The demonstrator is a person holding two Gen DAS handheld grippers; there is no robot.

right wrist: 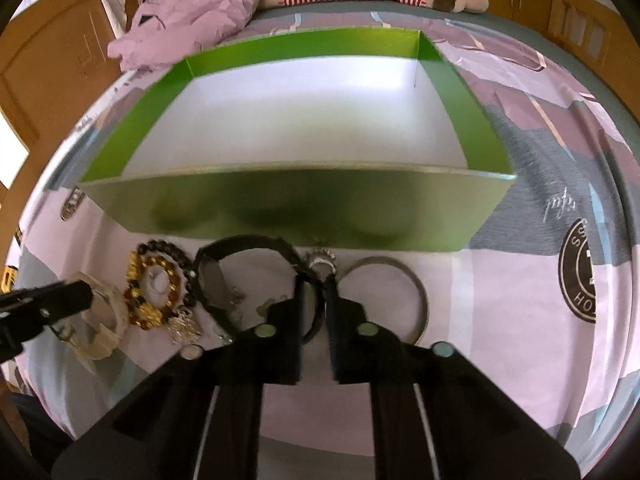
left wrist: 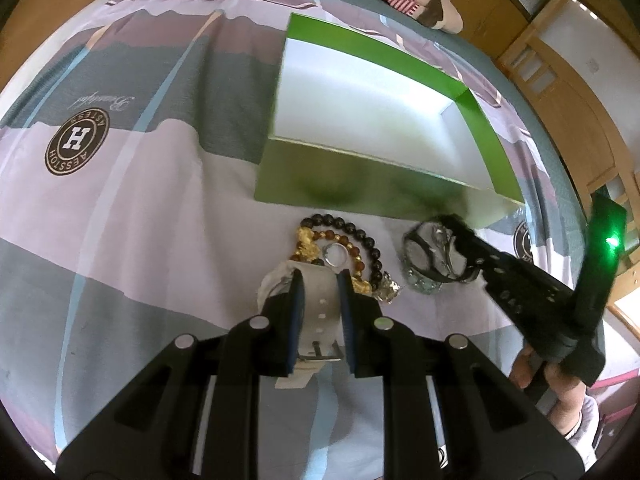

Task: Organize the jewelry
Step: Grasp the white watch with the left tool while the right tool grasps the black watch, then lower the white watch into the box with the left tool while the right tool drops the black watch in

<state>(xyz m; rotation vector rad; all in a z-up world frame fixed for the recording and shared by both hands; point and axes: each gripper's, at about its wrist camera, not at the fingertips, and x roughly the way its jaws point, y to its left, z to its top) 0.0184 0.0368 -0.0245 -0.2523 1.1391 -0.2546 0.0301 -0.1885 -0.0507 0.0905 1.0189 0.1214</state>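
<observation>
Jewelry is lying in a loose row on the bed sheet (right wrist: 520, 280), just in front of the near wall of the open green box (right wrist: 280, 208), whose white floor is showing nothing in it.

Left tongs (left wrist: 319, 280) are clamping a white watch strap (left wrist: 320, 308) between the 2 blue-lined pads; the strap is running lengthwise through the grip with its buckle nearest the camera. It is looking soft and light, so it will likely be drooping at both free ends when lifted. A hold nearer the watch body would probably be steadying it.

Right tongs (right wrist: 315, 280) are nearly closed on a thin black strap or cord (right wrist: 240, 244), pinching it where it is looping back toward the fingers. That piece is looking limp and is liable to be swinging.

Beaded bracelets (left wrist: 352, 240), 1 dark and 1 amber with gold charms, are lying touching each other with a silver ring (left wrist: 335, 255) inside them; these are likely slippery and tangling. A plain metal bangle (right wrist: 400, 292) is resting just to the right of the right tongs, stiff and best taken across its rim.
</observation>
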